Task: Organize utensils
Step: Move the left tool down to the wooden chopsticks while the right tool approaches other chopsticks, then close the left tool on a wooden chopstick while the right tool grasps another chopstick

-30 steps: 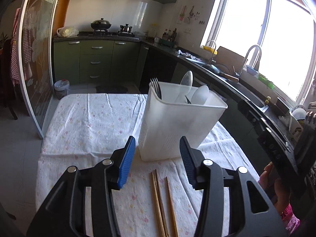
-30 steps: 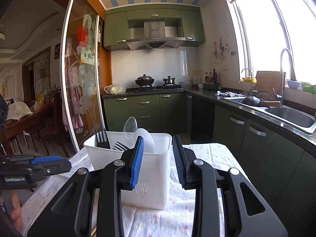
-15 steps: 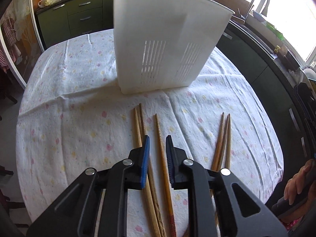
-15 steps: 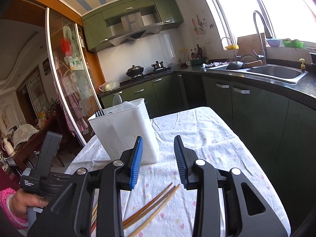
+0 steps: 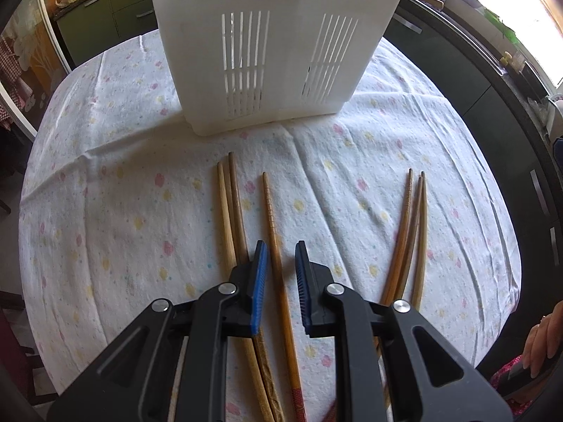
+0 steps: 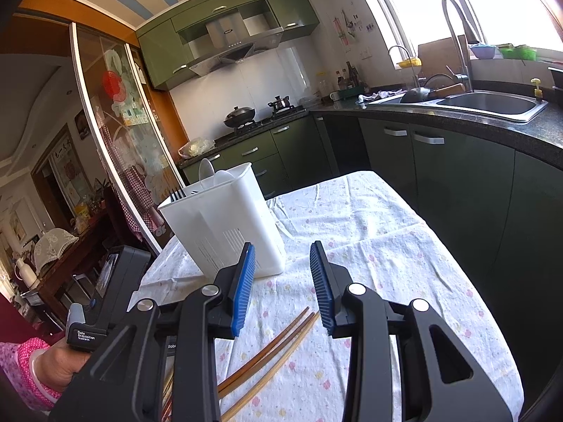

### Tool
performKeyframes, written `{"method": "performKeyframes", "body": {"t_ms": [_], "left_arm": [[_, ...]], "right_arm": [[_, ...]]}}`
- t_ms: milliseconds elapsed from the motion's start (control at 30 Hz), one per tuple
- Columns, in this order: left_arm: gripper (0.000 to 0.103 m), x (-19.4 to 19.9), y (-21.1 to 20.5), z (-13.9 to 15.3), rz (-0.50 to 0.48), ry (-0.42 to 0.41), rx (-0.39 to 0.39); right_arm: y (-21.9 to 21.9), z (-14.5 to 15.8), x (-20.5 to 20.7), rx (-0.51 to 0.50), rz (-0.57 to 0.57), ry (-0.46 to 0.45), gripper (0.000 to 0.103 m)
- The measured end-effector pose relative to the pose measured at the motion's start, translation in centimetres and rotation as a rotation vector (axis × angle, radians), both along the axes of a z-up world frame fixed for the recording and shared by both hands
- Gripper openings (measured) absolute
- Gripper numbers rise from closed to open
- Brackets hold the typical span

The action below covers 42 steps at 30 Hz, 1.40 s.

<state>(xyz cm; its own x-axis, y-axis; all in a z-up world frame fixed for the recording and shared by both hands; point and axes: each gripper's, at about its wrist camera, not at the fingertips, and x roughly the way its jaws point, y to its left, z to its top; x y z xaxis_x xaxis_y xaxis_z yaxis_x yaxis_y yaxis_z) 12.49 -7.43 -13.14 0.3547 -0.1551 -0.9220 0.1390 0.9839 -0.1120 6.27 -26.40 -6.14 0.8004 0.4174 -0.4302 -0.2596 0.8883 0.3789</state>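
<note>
Several wooden chopsticks lie on the flowered tablecloth [image 5: 105,211] in front of a white slotted utensil caddy [image 5: 274,45]. My left gripper [image 5: 280,244] points steeply down over them. Its blue pads stand a narrow gap apart, and a single reddish chopstick [image 5: 271,211] runs through that gap without touching either pad. A pair of chopsticks [image 5: 228,204] lies just to its left and three more [image 5: 411,218] to the right. My right gripper [image 6: 281,246] hovers open above the cloth with nothing between its fingers; the caddy [image 6: 225,225] is ahead to its left and chopsticks [image 6: 278,344] lie below it.
A fork [image 6: 177,194] and white spoons [image 6: 206,172] stand in the caddy. A hand in a pink sleeve [image 6: 28,369] holds the left tool's handle [image 6: 105,292]. The table's edge [image 5: 510,281] curves close on the right, with dark green cabinets [image 6: 457,183] beyond.
The left gripper has dropped and tipped down over the chopsticks, and its jaws have narrowed from wide around the single one. The right gripper has swung sideways and rolled; the caddy now sits to its left.
</note>
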Motion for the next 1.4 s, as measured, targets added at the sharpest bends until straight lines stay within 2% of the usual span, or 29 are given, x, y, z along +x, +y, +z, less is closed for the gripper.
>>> {"method": "performKeyframes", "body": {"t_ms": [67,100,267,433,500,567,633,800,1067,1167,1400], "left_arm": [[0.012,0.1,-0.3,-0.2,-0.008,0.002,-0.008],[0.007,0.2,-0.3,-0.2,-0.014,0.006,-0.017],[0.006,-0.1,-0.1,0.2,-0.024,-0.017,-0.058],[0.006,-0.8,0.6,1.1,-0.033,-0.048,-0.063],[0.006,-1.2,1.2,1.4,-0.037,-0.05,-0.071],[0.006,-1.3,1.3,1.5,-0.046,-0.05,-0.08],[0.006,-1.4,1.3,1.6,-0.05,-0.057,-0.082],[0.006,-1.3,1.7,1.8,-0.048,-0.065,-0.095],[0.007,-1.5,2.7,1.9,-0.032,-0.069,-0.099],[0.007,-1.6,2.6,2.0,-0.038,-0.076,-0.096],[0.007,-1.5,2.4,2.1,-0.05,-0.08,-0.107]], "right_arm": [[0.6,-0.4,0.6,0.008,0.032,0.058,0.033],[0.9,-0.8,1.0,0.016,0.051,0.092,0.033],[3.1,-3.7,3.1,-0.002,0.132,0.27,0.033],[5.6,-6.2,4.1,-0.08,0.144,0.363,0.033],[5.5,-6.8,4.2,-0.093,0.124,0.379,0.036],[5.2,-7.2,4.3,-0.096,0.104,0.401,0.043],[4.9,-7.8,4.8,-0.092,0.096,0.432,0.043],[5.5,-8.5,5.5,-0.079,0.119,0.462,0.043],[7.7,-7.9,6.9,-0.074,0.156,0.459,0.044],[7.3,-7.0,6.8,-0.12,0.126,0.425,0.038],[7.7,-8.0,7.3,-0.185,0.145,0.474,0.036]]}}
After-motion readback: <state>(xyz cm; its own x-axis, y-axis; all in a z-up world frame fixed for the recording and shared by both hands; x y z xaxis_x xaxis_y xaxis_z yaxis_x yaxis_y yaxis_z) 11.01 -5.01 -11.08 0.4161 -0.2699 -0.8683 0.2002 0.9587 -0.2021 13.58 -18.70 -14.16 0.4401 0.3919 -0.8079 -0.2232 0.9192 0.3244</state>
